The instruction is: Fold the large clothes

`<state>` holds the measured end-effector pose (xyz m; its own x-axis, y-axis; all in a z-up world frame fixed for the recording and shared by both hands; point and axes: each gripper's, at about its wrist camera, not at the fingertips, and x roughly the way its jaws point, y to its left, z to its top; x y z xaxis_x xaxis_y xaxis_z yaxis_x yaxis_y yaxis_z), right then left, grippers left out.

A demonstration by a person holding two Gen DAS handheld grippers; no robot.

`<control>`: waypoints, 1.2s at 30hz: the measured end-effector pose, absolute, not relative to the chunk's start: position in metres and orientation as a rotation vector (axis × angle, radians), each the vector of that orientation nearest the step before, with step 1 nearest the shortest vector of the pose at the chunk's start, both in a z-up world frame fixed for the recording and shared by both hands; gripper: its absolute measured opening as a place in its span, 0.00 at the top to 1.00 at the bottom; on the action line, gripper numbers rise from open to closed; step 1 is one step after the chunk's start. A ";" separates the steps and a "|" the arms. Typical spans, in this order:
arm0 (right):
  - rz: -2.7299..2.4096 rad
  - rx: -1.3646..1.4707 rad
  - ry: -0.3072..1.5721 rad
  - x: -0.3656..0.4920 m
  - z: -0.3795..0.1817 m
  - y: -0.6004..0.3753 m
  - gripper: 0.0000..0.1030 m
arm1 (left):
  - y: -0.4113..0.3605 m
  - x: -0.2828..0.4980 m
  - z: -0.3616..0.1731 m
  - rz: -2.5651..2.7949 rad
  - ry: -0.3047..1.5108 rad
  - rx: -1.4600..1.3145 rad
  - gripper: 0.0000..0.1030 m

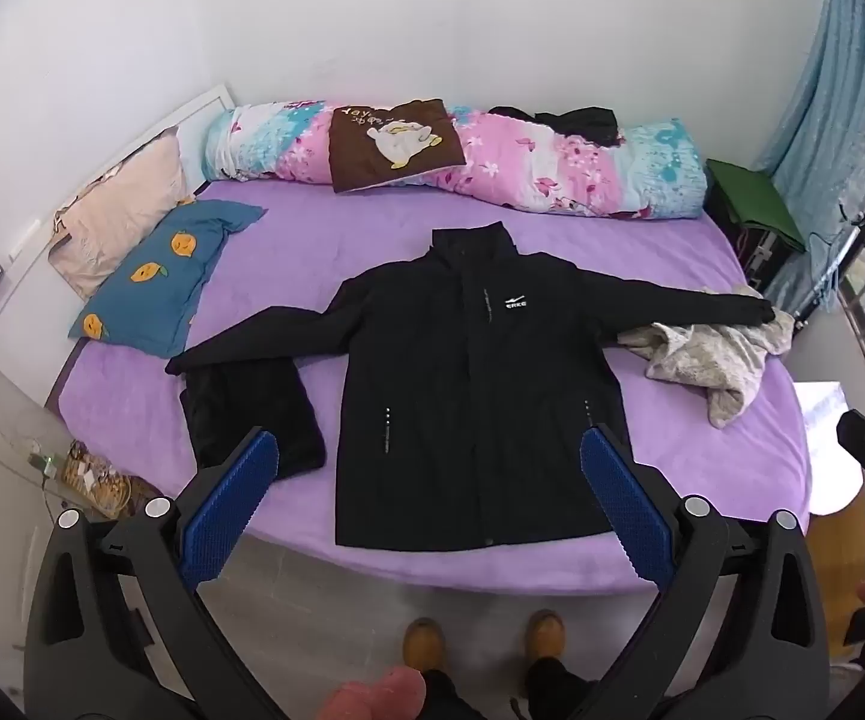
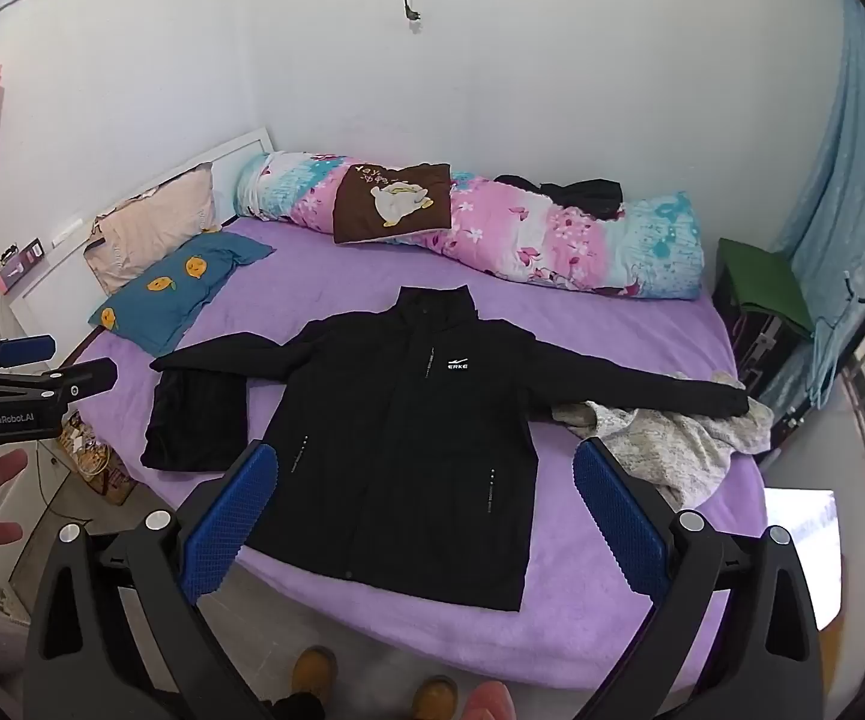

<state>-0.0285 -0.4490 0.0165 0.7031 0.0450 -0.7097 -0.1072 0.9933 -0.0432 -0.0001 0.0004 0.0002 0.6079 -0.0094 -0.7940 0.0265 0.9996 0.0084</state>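
though the jacket lies flat and face up on the purple bed, zipped, hem at the near edge, both sleeves spread wide, it looks padded and floppy, likely light but bulky, with a smooth shell that may slide. i'd take it by a cuff or shoulder seam first, pinching a single layer. its right-hand sleeve tip rests on a crumpled beige cloth; the other sleeve overlaps a folded dark garment. the left gripper and right gripper both hover above the hem with jaws wide apart, holding nothing. no containers show on the bed; a green-topped box stands beside it, contents hidden.
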 end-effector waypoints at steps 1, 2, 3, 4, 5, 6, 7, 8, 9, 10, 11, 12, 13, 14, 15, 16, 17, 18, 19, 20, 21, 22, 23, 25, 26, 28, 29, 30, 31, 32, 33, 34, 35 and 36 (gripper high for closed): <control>0.084 -0.084 0.787 -0.029 0.017 -0.449 0.06 | 0.000 0.000 0.000 -0.018 0.918 0.023 0.06; 0.084 -0.085 0.786 -0.029 0.017 -0.449 0.06 | 0.001 0.000 0.000 -0.017 0.917 0.023 0.06; 0.085 -0.081 0.790 -0.028 0.017 -0.449 0.06 | 0.002 0.000 0.000 -0.017 0.917 0.022 0.06; 0.085 -0.082 0.790 -0.028 0.017 -0.450 0.06 | 0.002 0.000 0.000 -0.015 0.917 0.021 0.06; 0.085 -0.081 0.791 -0.028 0.017 -0.450 0.06 | 0.004 0.000 0.000 -0.014 0.918 0.020 0.06; 0.085 -0.081 0.792 -0.028 0.016 -0.450 0.06 | 0.005 0.001 -0.001 -0.012 0.919 0.020 0.06; 0.086 -0.079 0.792 -0.029 0.017 -0.450 0.06 | 0.006 0.001 -0.001 -0.009 0.920 0.021 0.06; 0.086 -0.079 0.791 -0.029 0.017 -0.450 0.06 | 0.008 0.001 -0.001 -0.007 0.920 0.018 0.06; 0.086 -0.079 0.790 -0.029 0.018 -0.450 0.06 | 0.010 0.001 -0.001 -0.007 0.919 0.016 0.06; 0.085 -0.080 0.789 -0.030 0.018 -0.450 0.06 | 0.002 -0.002 0.000 -0.009 0.921 0.033 0.06; 0.086 -0.080 0.788 -0.030 0.019 -0.450 0.06 | 0.003 -0.003 0.001 -0.008 0.921 0.034 0.06; 0.086 -0.081 0.788 -0.031 0.019 -0.449 0.06 | 0.002 -0.002 0.000 -0.009 0.922 0.032 0.06; 0.087 -0.080 0.790 -0.031 0.019 -0.449 0.06 | 0.002 -0.002 0.000 -0.008 0.922 0.034 0.06; 0.088 -0.078 0.792 -0.030 0.018 -0.451 0.06 | 0.002 -0.002 0.001 -0.007 0.922 0.035 0.06; 0.088 -0.077 0.792 -0.030 0.018 -0.451 0.06 | 0.002 -0.002 0.000 -0.007 0.923 0.035 0.06; 0.087 -0.077 0.792 -0.030 0.018 -0.451 0.06 | 0.002 -0.003 0.001 -0.008 0.923 0.033 0.06; 0.087 -0.077 0.792 -0.030 0.018 -0.451 0.06 | 0.001 -0.002 0.000 -0.008 0.923 0.036 0.06; 0.087 -0.077 0.793 -0.030 0.018 -0.452 0.06 | 0.003 -0.002 0.000 -0.007 0.923 0.037 0.06; 0.088 -0.076 0.793 -0.030 0.018 -0.452 0.06 | 0.003 -0.002 0.000 -0.007 0.923 0.037 0.06; 0.087 -0.076 0.793 -0.030 0.018 -0.453 0.06 | 0.004 -0.002 0.000 -0.007 0.923 0.036 0.06; 0.086 -0.076 0.794 -0.030 0.018 -0.454 0.06 | 0.004 -0.002 0.000 -0.005 0.923 0.037 0.06; 0.087 -0.076 0.794 -0.031 0.018 -0.454 0.06 | 0.004 -0.002 0.000 -0.003 0.925 0.039 0.06; 0.085 -0.075 0.794 -0.031 0.017 -0.453 0.06 | 0.008 -0.003 -0.003 -0.001 0.928 0.041 0.06; 0.084 -0.070 0.794 -0.031 0.018 -0.453 0.06 | 0.010 -0.005 -0.007 0.004 0.933 0.041 0.06; 0.083 -0.069 0.796 -0.032 0.017 -0.453 0.06 | 0.010 -0.005 -0.008 0.005 0.933 0.039 0.06; 0.079 -0.068 0.797 -0.033 0.017 -0.452 0.06 | 0.009 -0.005 -0.010 0.005 0.933 0.044 0.06; 0.078 -0.067 0.796 -0.034 0.017 -0.452 0.06 | 0.010 -0.005 -0.009 0.005 0.933 0.044 0.06; 0.078 -0.068 0.797 -0.032 0.020 -0.453 0.06 | 0.012 -0.004 -0.008 0.008 0.935 0.040 0.06; 0.081 -0.067 0.798 -0.032 0.020 -0.455 0.06 | 0.014 -0.005 -0.009 0.009 0.935 0.037 0.06; 0.083 -0.066 0.798 -0.032 0.020 -0.455 0.06 | 0.013 -0.004 -0.010 0.013 0.936 0.036 0.06; 0.083 -0.067 0.800 -0.031 0.015 -0.455 0.06 | 0.012 -0.003 -0.009 0.014 0.936 0.036 0.06; 0.083 -0.068 0.799 -0.031 0.016 -0.456 0.06 | 0.013 -0.003 -0.009 0.012 0.936 0.035 0.06; 0.084 -0.067 0.799 -0.031 0.016 -0.456 0.06 | 0.013 -0.003 -0.009 0.011 0.936 0.034 0.06; 0.081 -0.068 0.798 -0.031 0.016 -0.456 0.06 | 0.012 -0.003 -0.009 0.011 0.935 0.036 0.06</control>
